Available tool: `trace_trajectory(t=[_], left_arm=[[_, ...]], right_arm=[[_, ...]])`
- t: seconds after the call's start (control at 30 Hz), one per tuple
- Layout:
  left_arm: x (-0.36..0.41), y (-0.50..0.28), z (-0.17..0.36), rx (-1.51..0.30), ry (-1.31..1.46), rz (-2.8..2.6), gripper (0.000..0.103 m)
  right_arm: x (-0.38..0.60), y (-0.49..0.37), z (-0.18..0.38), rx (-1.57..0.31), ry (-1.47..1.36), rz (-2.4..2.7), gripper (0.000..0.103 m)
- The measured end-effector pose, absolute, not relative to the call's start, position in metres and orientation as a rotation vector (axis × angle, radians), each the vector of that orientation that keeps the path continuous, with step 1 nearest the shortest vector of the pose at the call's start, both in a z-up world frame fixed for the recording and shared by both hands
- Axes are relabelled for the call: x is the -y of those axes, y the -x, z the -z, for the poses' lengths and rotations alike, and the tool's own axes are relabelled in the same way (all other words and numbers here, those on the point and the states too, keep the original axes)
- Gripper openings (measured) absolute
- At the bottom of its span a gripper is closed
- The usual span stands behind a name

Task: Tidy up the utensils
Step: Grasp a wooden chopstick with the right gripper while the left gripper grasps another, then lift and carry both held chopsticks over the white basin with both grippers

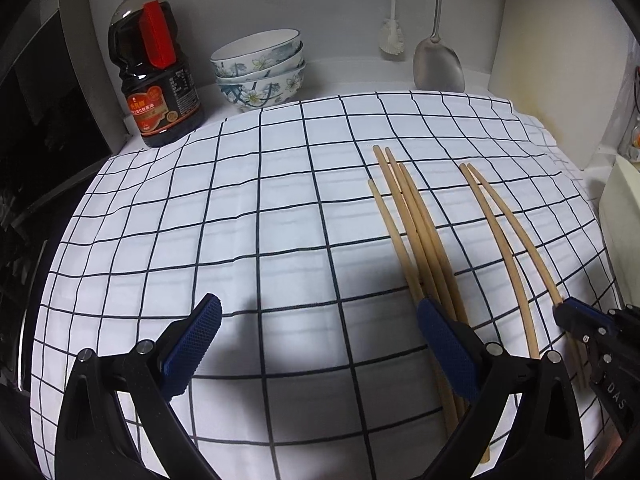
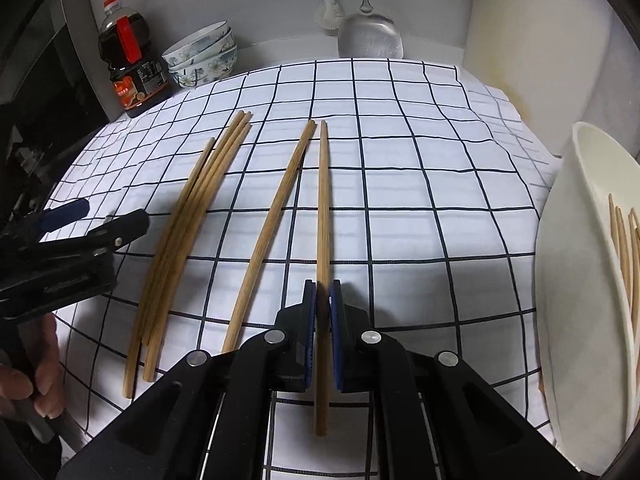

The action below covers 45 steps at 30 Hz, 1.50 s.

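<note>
Wooden chopsticks lie on a checked cloth [image 2: 400, 200]. My right gripper [image 2: 322, 304] is shut on the near part of a single chopstick [image 2: 323, 200], which runs straight between its blue pads. A second loose chopstick [image 2: 276, 208] lies just to its left. Further left is a bundle of several chopsticks [image 2: 192, 216]. In the left wrist view my left gripper [image 1: 320, 320] stands open, low over the cloth, with nothing between its jaws. Its right finger [image 1: 444, 348] sits over the bundle [image 1: 416, 232]. The right gripper [image 1: 564, 308] shows there at the right edge, on the outermost chopstick [image 1: 520, 232].
A white container [image 2: 580, 280] at the right edge holds more chopsticks [image 2: 624, 248]. At the back stand a dark sauce bottle [image 1: 154, 80] and stacked flowered bowls [image 1: 260, 68], and a brush [image 1: 392, 36] and a metal spatula [image 1: 438, 64] hang on the wall. A hand [image 2: 24, 392] grips the left tool.
</note>
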State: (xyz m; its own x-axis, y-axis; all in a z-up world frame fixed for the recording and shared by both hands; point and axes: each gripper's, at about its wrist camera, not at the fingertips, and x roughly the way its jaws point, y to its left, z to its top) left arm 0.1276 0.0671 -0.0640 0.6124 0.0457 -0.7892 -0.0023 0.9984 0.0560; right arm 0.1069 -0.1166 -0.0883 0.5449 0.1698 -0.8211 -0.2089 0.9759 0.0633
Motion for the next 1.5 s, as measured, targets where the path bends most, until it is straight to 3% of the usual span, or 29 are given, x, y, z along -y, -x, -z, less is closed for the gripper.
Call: trace_trajectory(t=[0.3,0.87,0.97,1.03,1.07,1.17,1.2,1.3,1.5], left_arm=[[-0.058,-0.137,0.075,-0.956,-0.042,-0.005,0.097],[-0.061,-0.139,0.082,-0.970,-0.025,-0.009,0.096],[-0.062,-0.137,0.080,-0.956,-0.012,0.010,0.082],[-0.059,-0.134,0.077,-0.941,-0.016,0.016,0.064],[-0.057,-0.132,0.076,-0.934,-0.018,0.022,0.059],[-0.051,-0.129,0.074,-0.920,-0.032,0.042,0.028],[-0.049,-0.128,0.073,-0.916,-0.038,0.049,0.013],[-0.049,-0.126,0.073,-0.908,-0.029,0.065,0.007],[-0.059,-0.123,0.071,-0.935,0.059,0.134,0.007]], right_arm=[[0.122,-0.109,0.085,-0.946,0.019,-0.218,0.021],[0.108,-0.114,0.091,-0.920,0.116,-0.181,0.023],[0.105,-0.113,0.091,-0.918,0.135,-0.179,0.019],[0.101,-0.112,0.091,-0.917,0.156,-0.193,0.007],[0.099,-0.112,0.091,-0.914,0.169,-0.191,0.007],[0.096,-0.111,0.091,-0.907,0.188,-0.188,0.006],[0.098,-0.111,0.091,-0.909,0.176,-0.190,0.006],[0.103,-0.111,0.089,-0.909,0.139,-0.197,0.006],[0.110,-0.107,0.077,-0.876,0.062,-0.211,0.006]])
